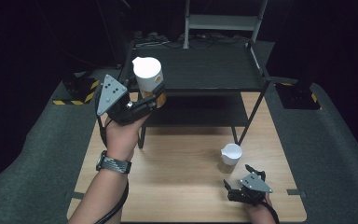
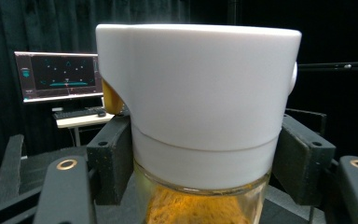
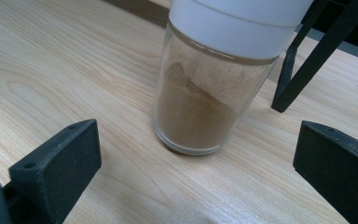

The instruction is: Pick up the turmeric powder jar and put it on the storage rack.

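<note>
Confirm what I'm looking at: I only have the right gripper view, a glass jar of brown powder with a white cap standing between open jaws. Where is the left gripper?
Observer: The left gripper is raised in front of the black metal shelf rack, shut on a second white-capped glass jar.
Operator: Same contents as mine?
Observer: No, the left gripper view shows orange-yellow powder under the cap of that jar.
Operator: How is it gripped?
Observer: The black pads press the jar's sides at the cap's lower band, and the jar stands upright.
Operator: Is my right gripper touching its jar?
Observer: No. The right gripper sits open, just short of the brown-powder jar, which stands on the light wooden table.
</note>
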Tool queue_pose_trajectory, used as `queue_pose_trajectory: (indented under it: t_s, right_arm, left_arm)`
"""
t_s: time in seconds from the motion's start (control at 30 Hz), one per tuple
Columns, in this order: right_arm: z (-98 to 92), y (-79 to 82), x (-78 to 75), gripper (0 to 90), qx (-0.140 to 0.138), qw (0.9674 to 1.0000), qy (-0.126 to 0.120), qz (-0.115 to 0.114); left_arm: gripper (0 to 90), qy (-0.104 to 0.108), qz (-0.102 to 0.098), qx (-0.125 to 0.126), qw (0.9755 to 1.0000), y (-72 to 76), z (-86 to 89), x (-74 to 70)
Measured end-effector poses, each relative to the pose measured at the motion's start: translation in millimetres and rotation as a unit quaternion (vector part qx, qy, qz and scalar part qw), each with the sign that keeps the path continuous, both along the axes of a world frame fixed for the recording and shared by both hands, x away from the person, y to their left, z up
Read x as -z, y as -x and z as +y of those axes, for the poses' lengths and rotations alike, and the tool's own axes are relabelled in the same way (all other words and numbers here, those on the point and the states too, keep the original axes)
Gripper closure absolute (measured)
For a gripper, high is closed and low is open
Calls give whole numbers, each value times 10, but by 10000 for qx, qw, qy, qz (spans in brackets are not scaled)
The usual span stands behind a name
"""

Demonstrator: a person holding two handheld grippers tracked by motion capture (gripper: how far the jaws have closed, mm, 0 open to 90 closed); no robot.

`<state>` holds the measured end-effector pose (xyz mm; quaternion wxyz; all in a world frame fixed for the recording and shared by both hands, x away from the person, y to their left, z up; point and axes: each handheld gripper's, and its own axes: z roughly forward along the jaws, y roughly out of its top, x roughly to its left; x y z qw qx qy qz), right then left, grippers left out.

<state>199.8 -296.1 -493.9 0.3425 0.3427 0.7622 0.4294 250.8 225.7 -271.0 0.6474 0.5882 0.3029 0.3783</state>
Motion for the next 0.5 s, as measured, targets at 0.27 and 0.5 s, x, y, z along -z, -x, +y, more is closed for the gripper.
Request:
queue_pose_trajectory:
  t_s: [0.27,0.5]
  right_arm:
    - [-15,-3,2,5,1,10000,-53,12]
    - [-25,-6,1,5,6,9999,-99,35]
  left_arm:
    - [304,-21,-14,-69,10000,-166,-88,-128]
    - [304,-45,26,-119,9999,-322,-178,-226]
